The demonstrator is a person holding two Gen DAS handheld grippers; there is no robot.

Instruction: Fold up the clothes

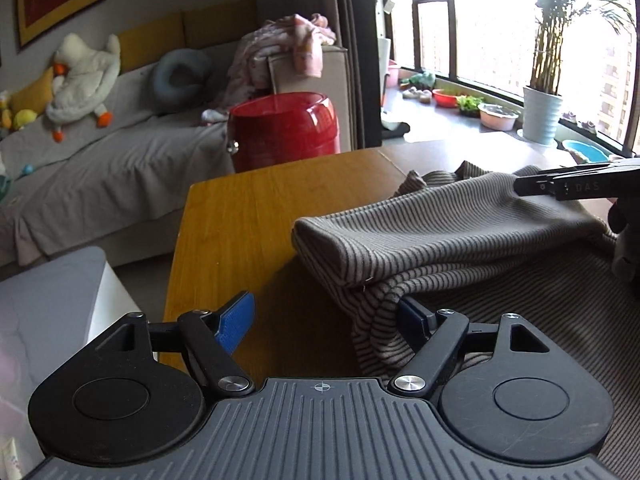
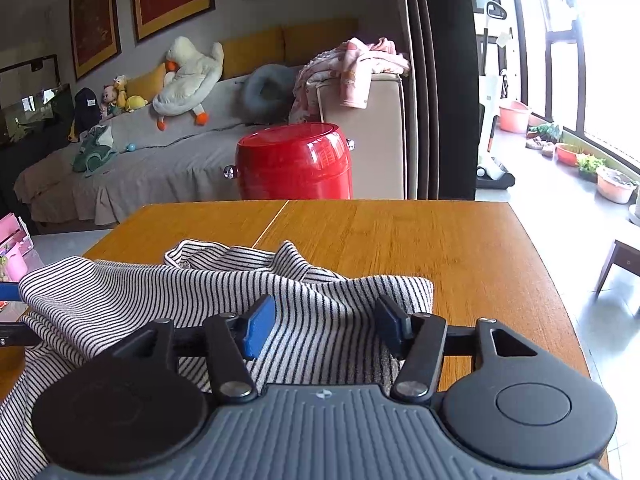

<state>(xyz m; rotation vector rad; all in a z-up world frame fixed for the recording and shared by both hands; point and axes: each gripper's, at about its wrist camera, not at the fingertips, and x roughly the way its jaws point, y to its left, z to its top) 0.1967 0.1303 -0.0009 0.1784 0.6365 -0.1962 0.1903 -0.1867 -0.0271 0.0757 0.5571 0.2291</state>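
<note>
A grey-and-black striped garment (image 1: 440, 232) lies bunched on the wooden table (image 1: 240, 220), with a thick rolled fold on top. My left gripper (image 1: 324, 318) is open at the garment's left edge. Its left blue pad (image 1: 236, 320) is over bare wood, and its right pad (image 1: 412, 316) is tucked under a drooping fold. My right gripper (image 2: 325, 326) is open too, its pads spread low over the striped garment (image 2: 200, 292). In the left wrist view the right gripper (image 1: 524, 186) reaches in from the right against the top of the fold.
Beyond the table (image 2: 440, 248) stands a red barrel stool (image 2: 294, 162), with a grey sofa (image 2: 160, 160) of plush toys and clothes behind it. A white box (image 1: 52, 300) sits left of the table, a small dark side table (image 2: 620, 264) to its right. Pots line the window.
</note>
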